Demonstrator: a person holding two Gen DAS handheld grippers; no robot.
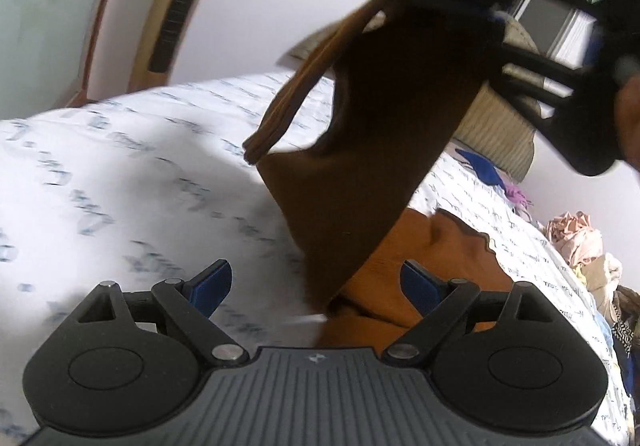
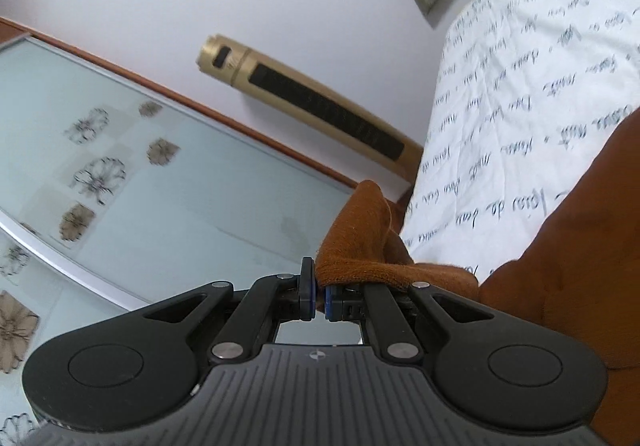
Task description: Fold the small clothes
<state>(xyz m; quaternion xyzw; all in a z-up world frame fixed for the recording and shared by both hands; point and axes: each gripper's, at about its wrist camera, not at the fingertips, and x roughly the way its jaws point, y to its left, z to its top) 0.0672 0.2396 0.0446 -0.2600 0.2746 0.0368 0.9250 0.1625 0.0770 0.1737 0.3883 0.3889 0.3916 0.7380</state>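
While one brown garment (image 1: pixel 372 133) hangs, right hand-held gripper (image 2: pixel 319 296) pinches it; left hand-held gripper (image 1: pixel 316 286) spread, empty

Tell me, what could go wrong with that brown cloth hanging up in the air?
The right claw pinches only a small bunched edge of the brown cloth, so it might slip out and drop in a heap on the bed sheet. The left claw is open and holds nothing, so the hanging cloth may swing or twist and fold crookedly. The view is also blurred, hinting at fast motion, which could drag the part lying on the bed out of shape.
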